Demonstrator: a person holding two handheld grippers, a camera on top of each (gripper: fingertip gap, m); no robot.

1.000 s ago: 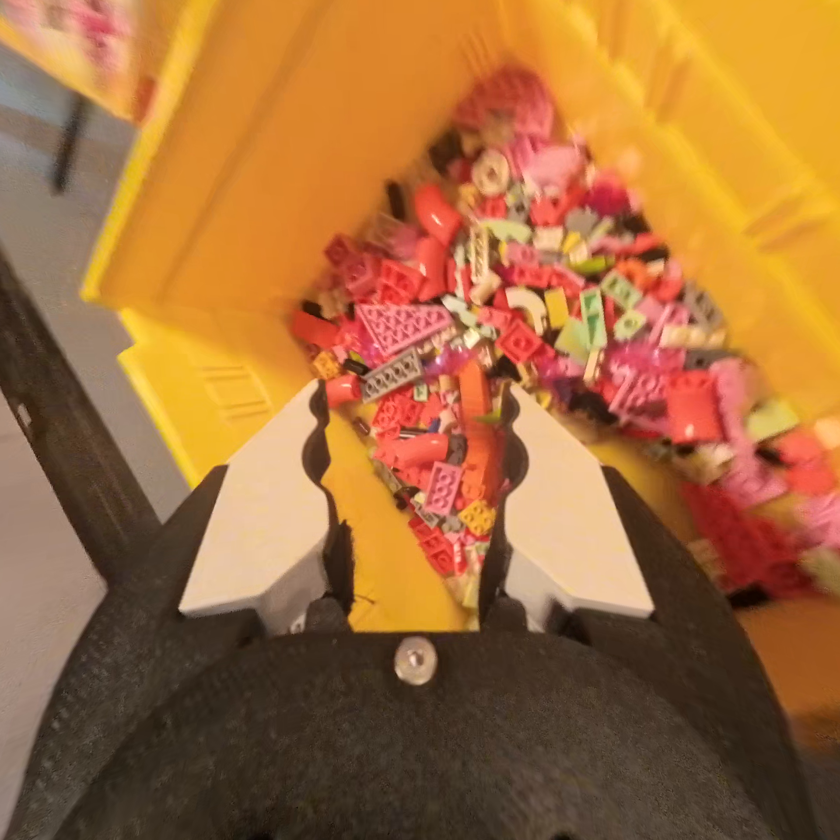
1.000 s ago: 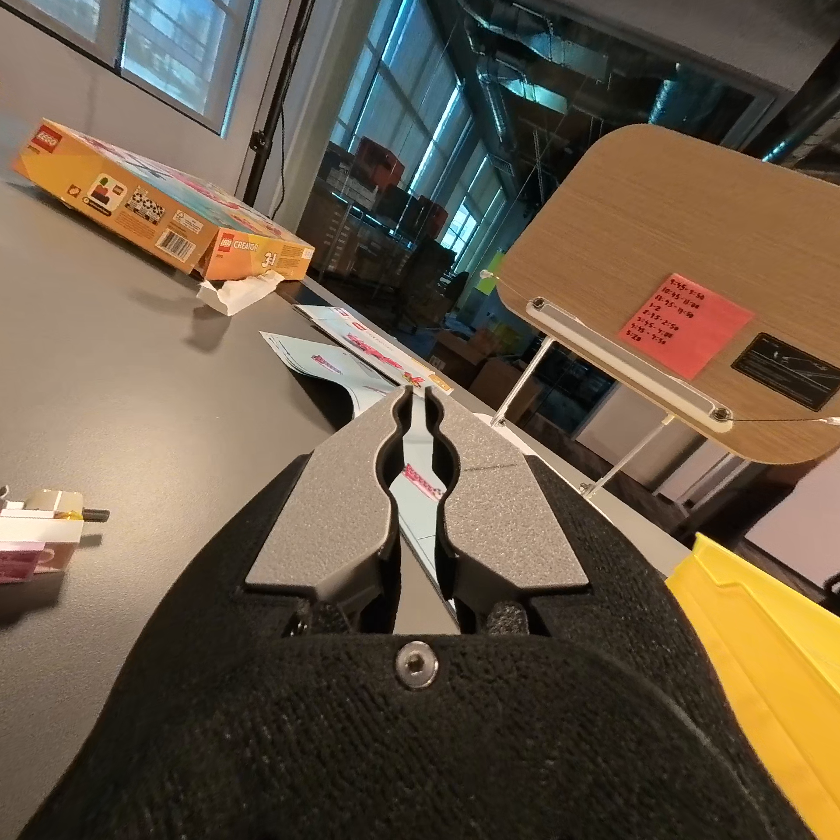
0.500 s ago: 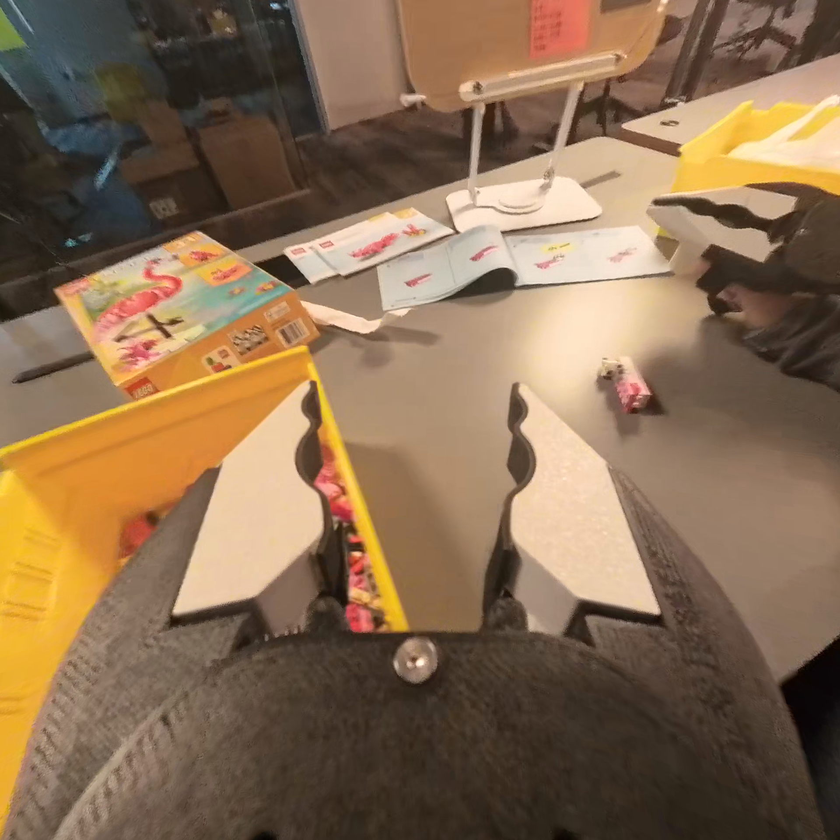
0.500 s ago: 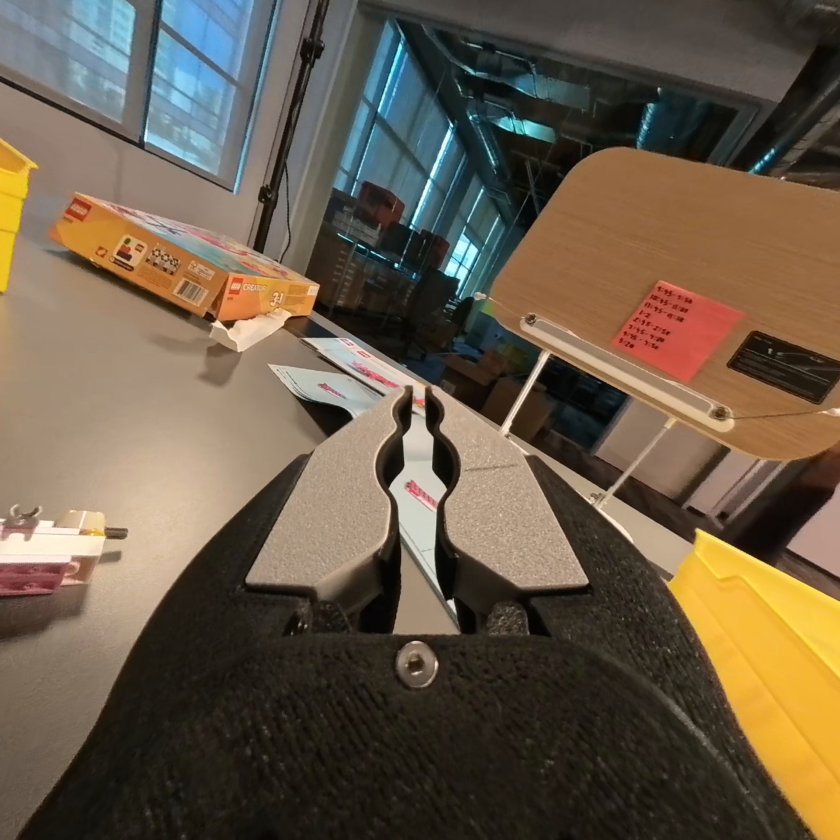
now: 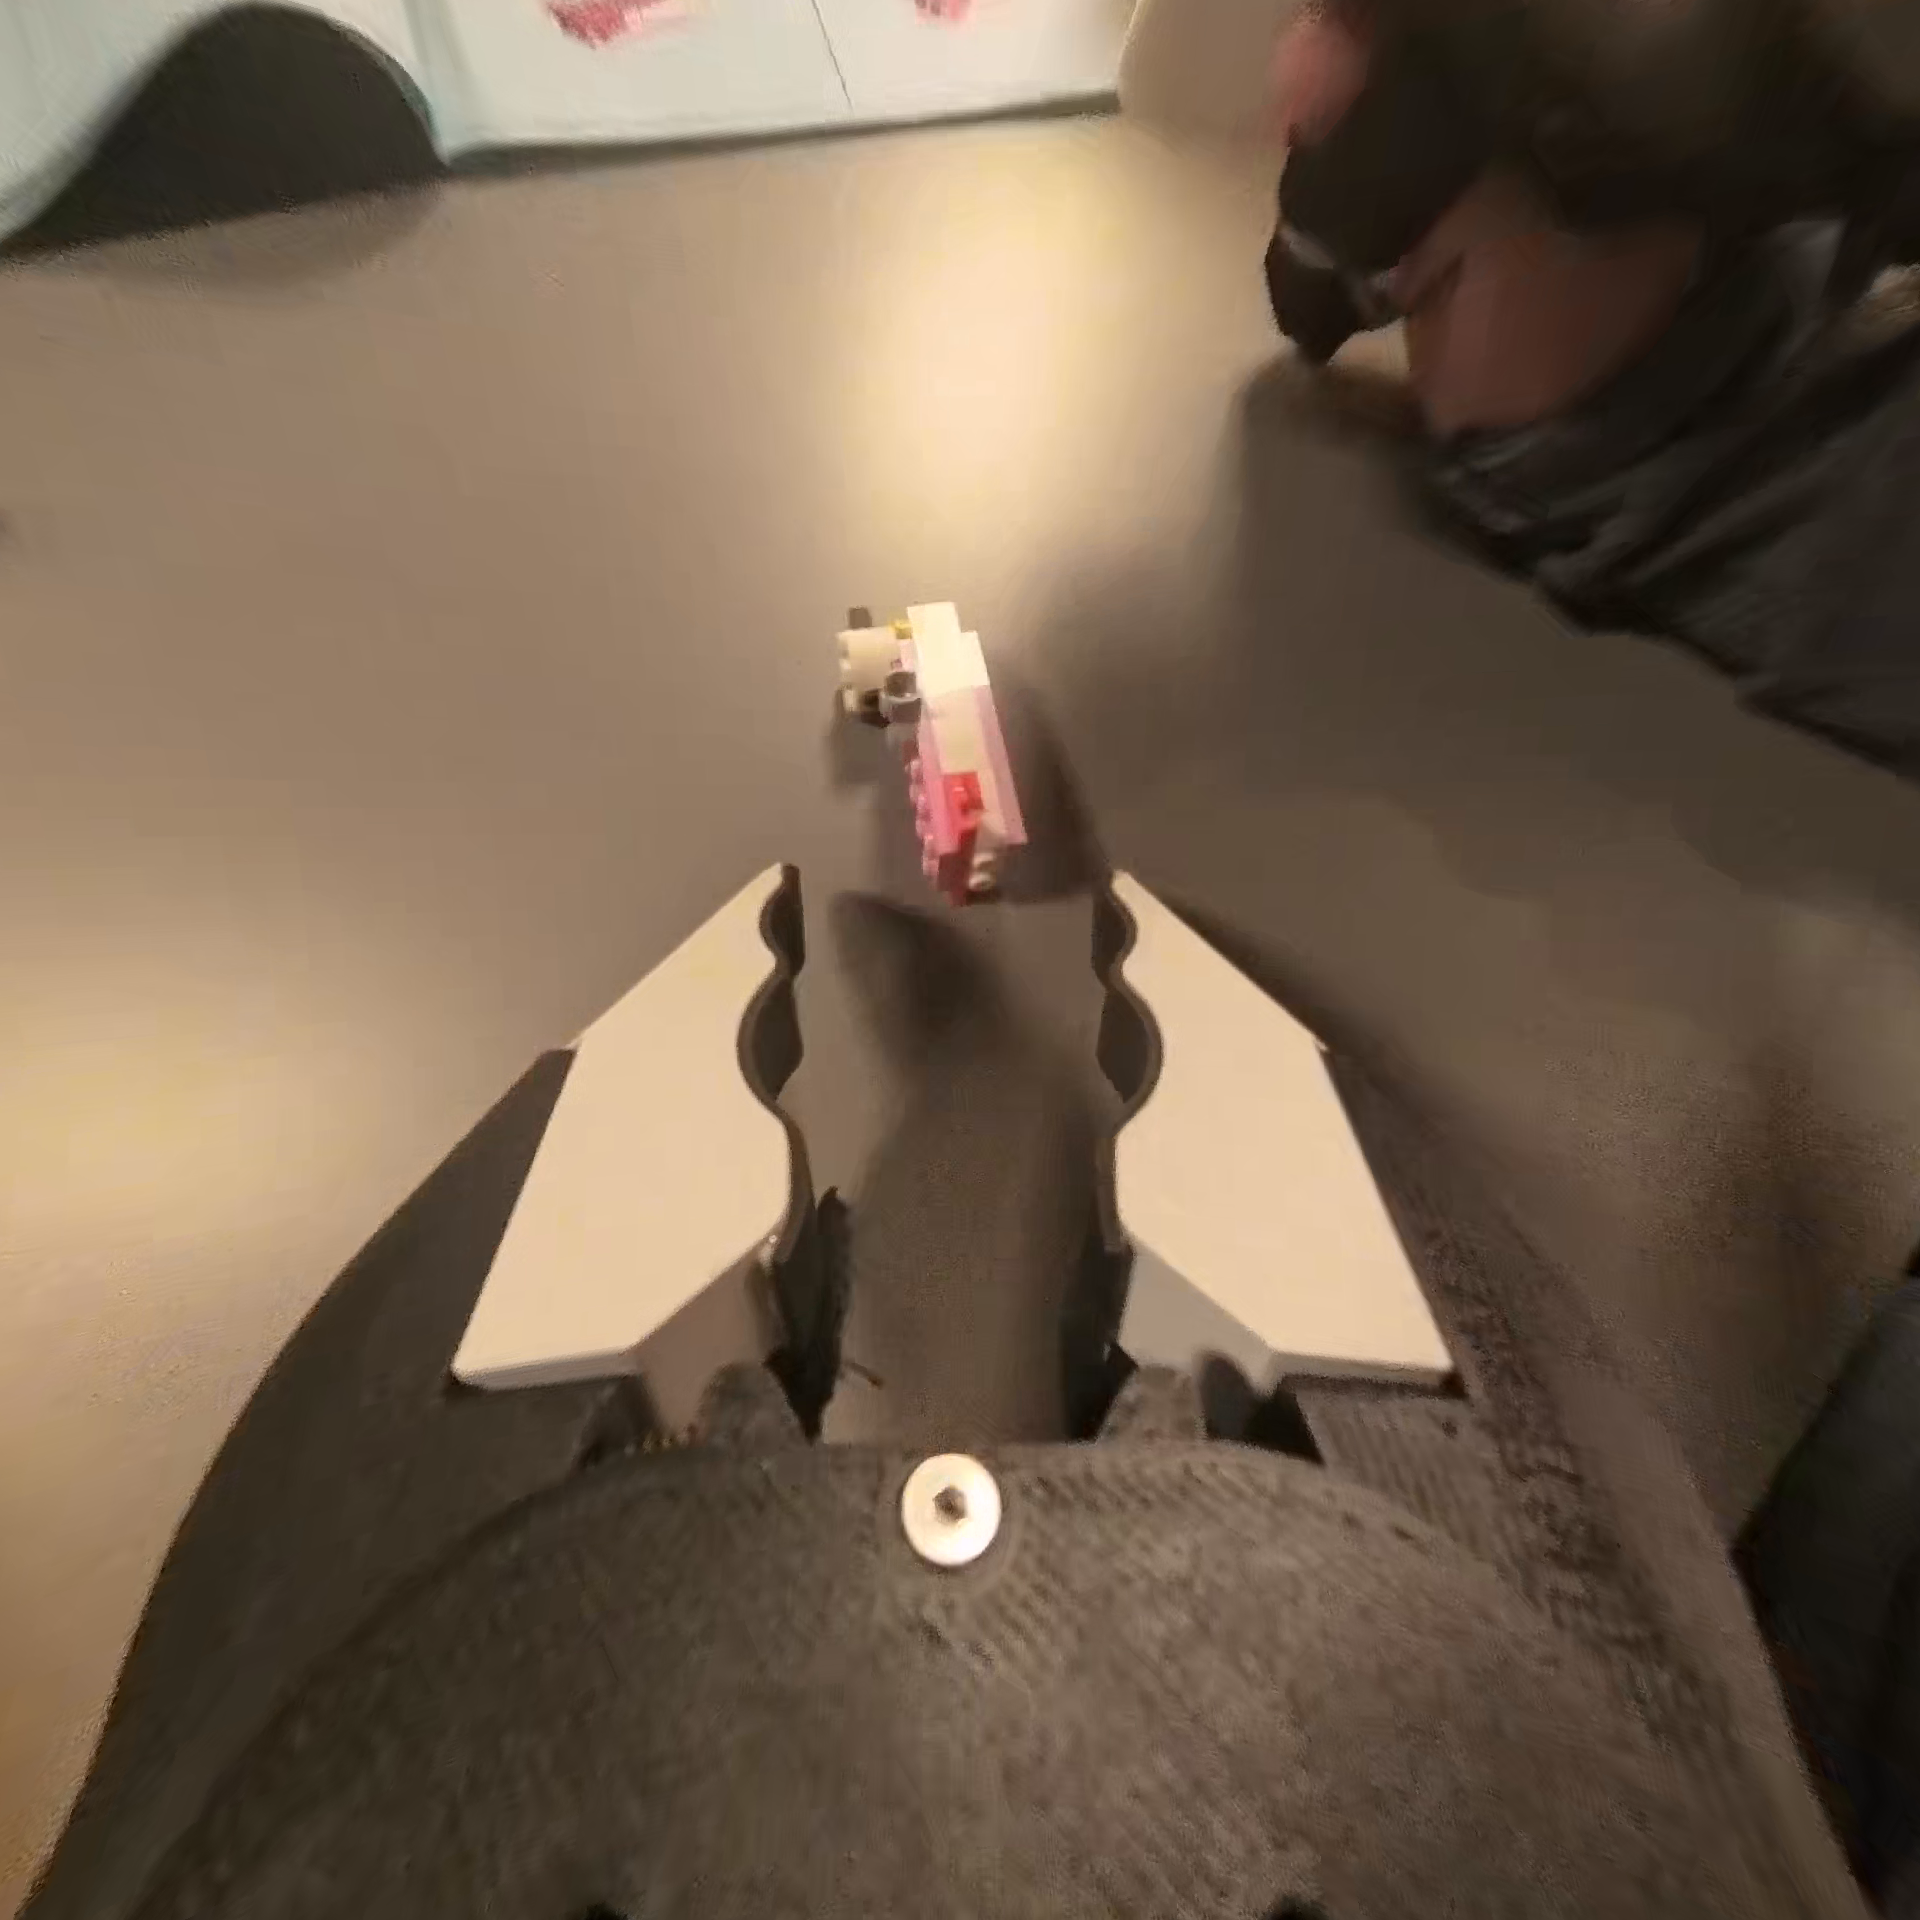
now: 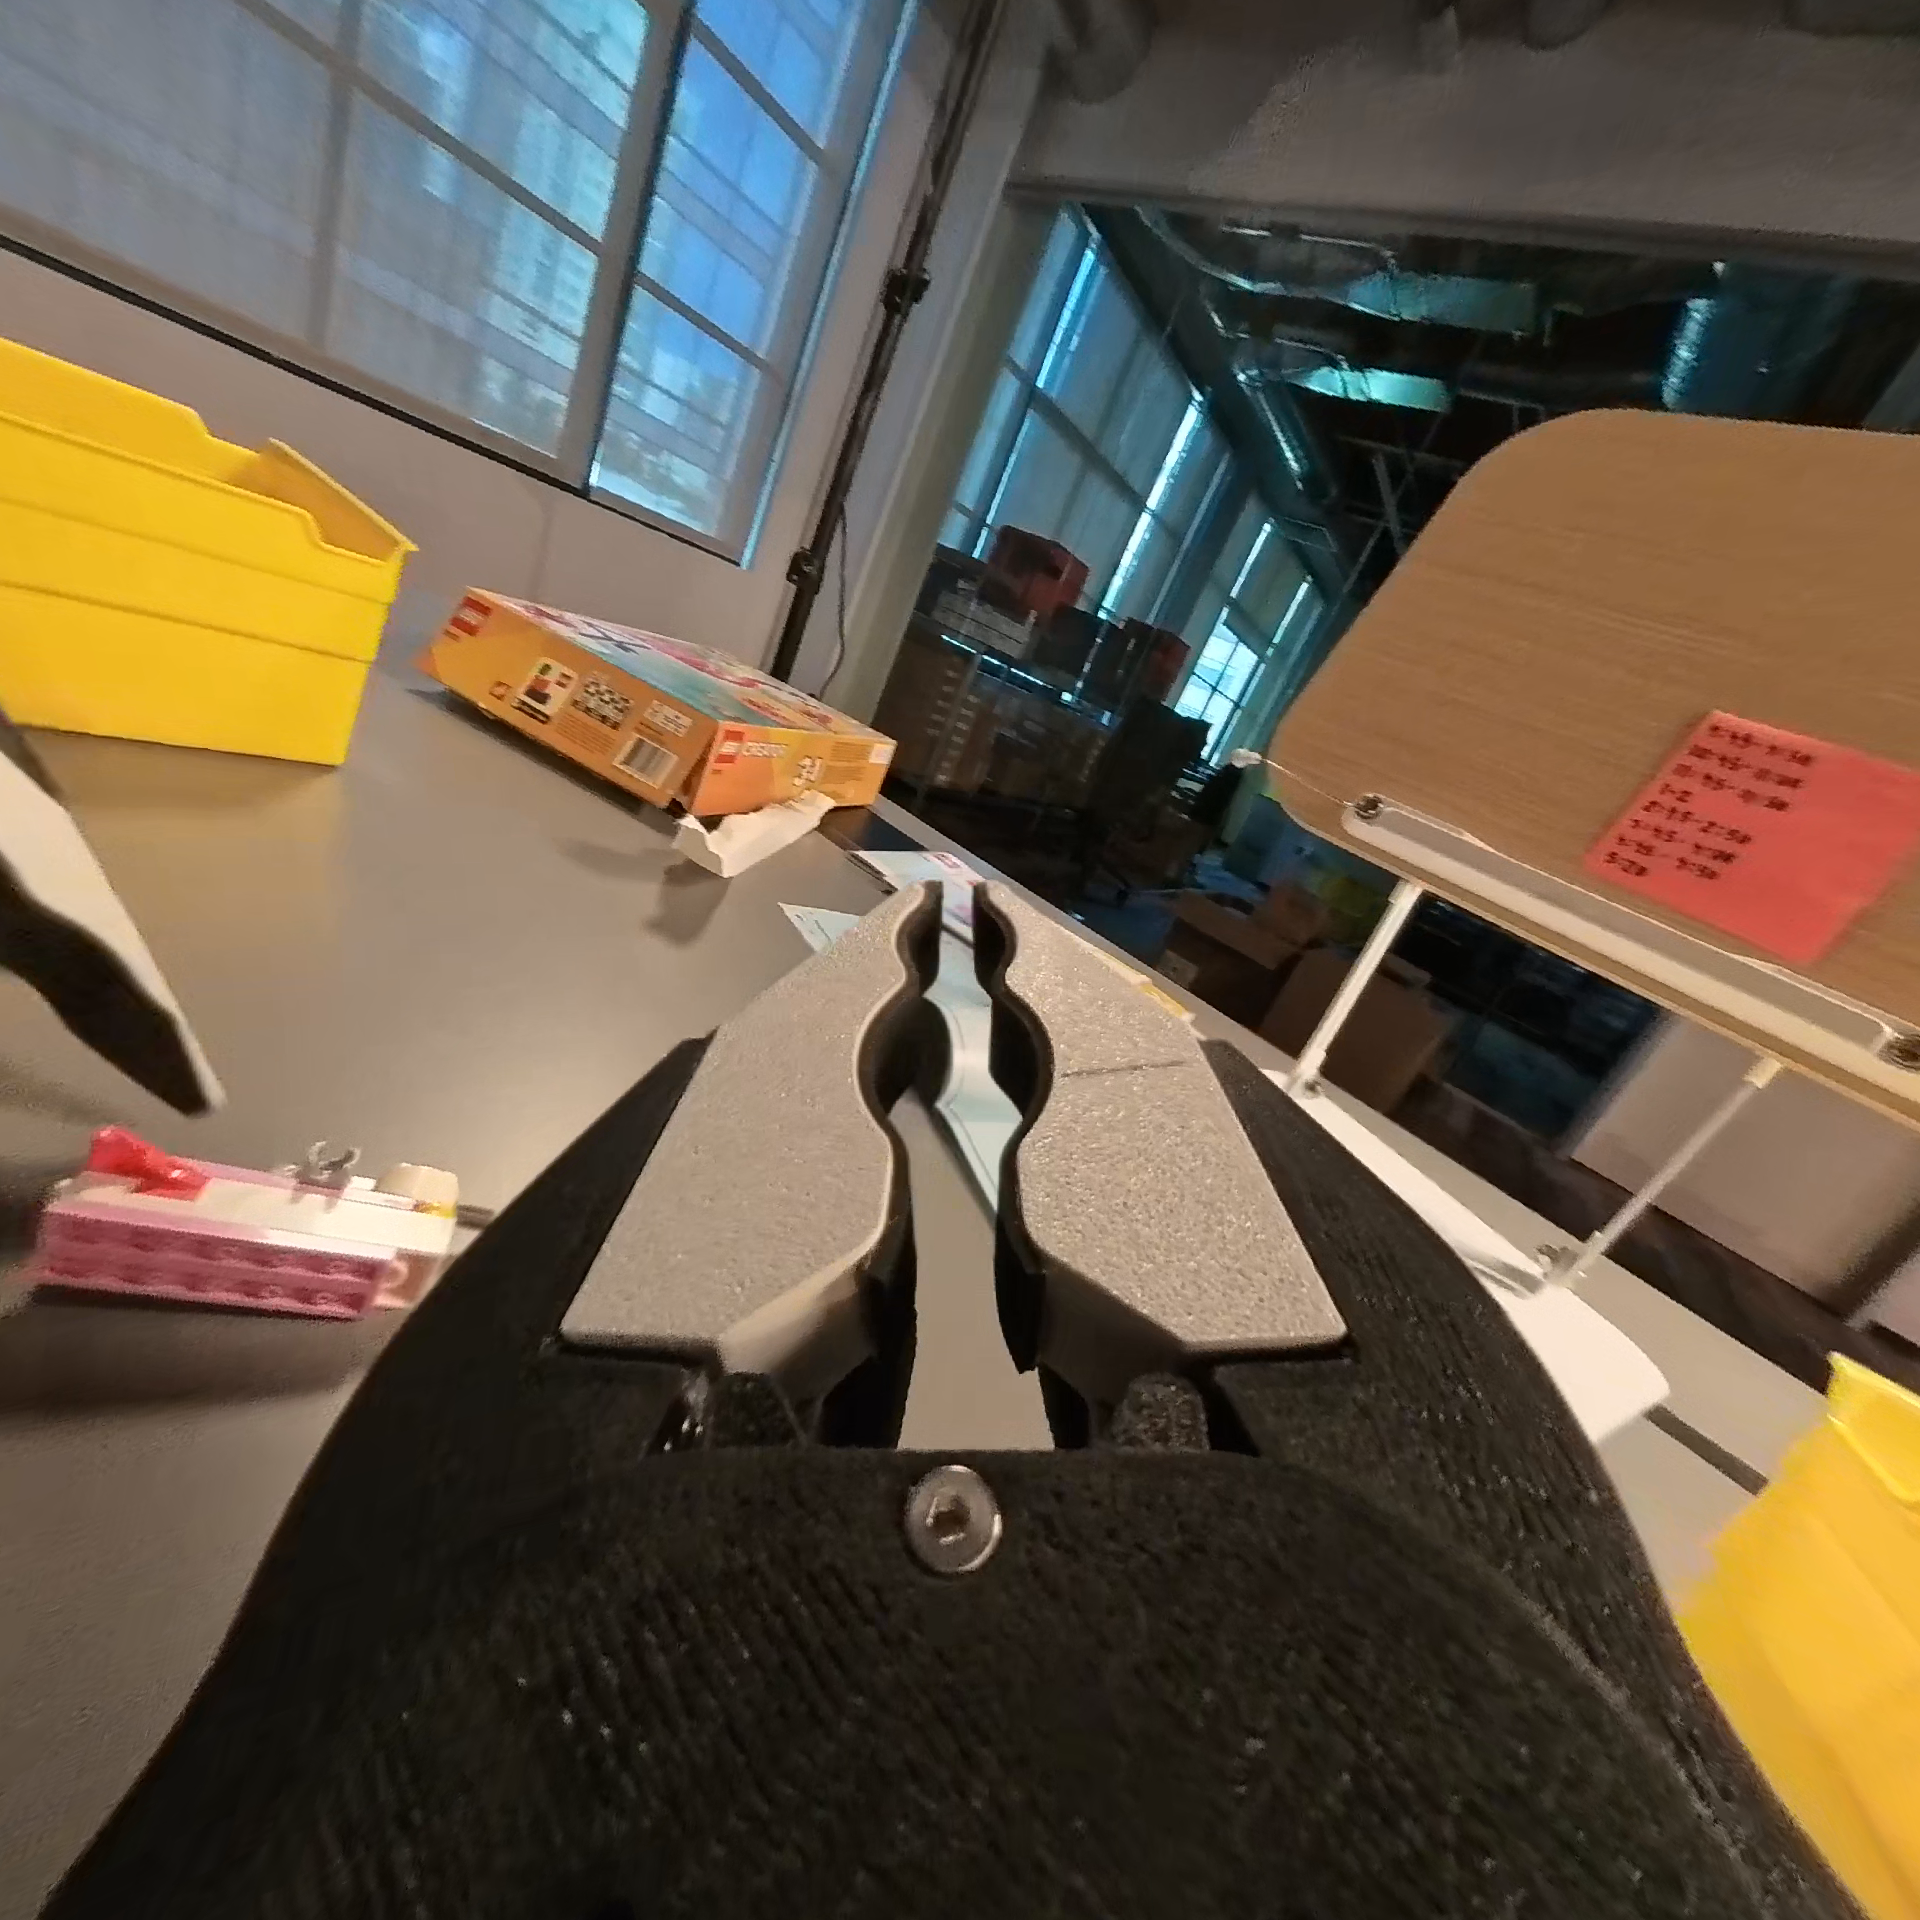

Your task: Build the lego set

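Note:
A small brick build [image 5: 956, 748], white, pink and red, lies on the grey table [image 5: 416, 623]. My left gripper [image 5: 951, 894] is open and empty. It hovers low over the table with its fingertips just short of the build's near red end and does not touch it. In the right wrist view the same build [image 6: 239, 1236] lies at the left, with a left finger [image 6: 94, 987] above it. My right gripper [image 6: 958, 904] is shut on nothing, low over the table to the right of the build.
An open booklet [image 5: 727, 62] lies beyond the build. A hand and dark sleeve [image 5: 1714, 499] reach in at the right. A yellow bin [image 6: 187, 613], an orange box [image 6: 665, 717], a wooden board on a stand [image 6: 1610, 675] and another yellow bin [image 6: 1818, 1558] stand around. My hands' fingertips stand some 15 cm from each other.
My left gripper swung from the yellow bin of loose bricks across the table and came down at the small build, its jaws narrowing but still open. My right gripper stayed shut and shifted only slightly.

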